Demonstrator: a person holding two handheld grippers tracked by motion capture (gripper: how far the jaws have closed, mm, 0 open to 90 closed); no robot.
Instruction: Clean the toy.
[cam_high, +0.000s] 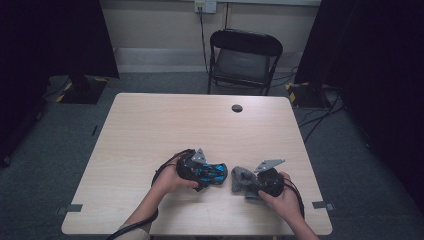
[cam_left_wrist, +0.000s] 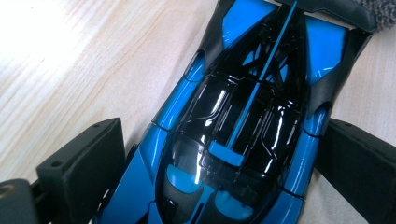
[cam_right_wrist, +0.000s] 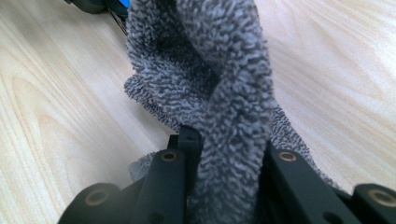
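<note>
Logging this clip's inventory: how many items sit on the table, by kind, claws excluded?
Blue and black toy car: 1, between the left claw jaws.
Grey cloth: 1, pinched by the right claw.
Total: 2.

High view: fixed above person's side, looks fwd and down on whole desk (cam_high: 150, 125). Left gripper view: very near, along its tongs (cam_left_wrist: 219, 154). Right gripper view: same, close. Both share the desk strip between the tongs.

toy car (cam_high: 210, 172) on table (cam_high: 150, 130), cloth (cam_high: 241, 181) just right
</note>
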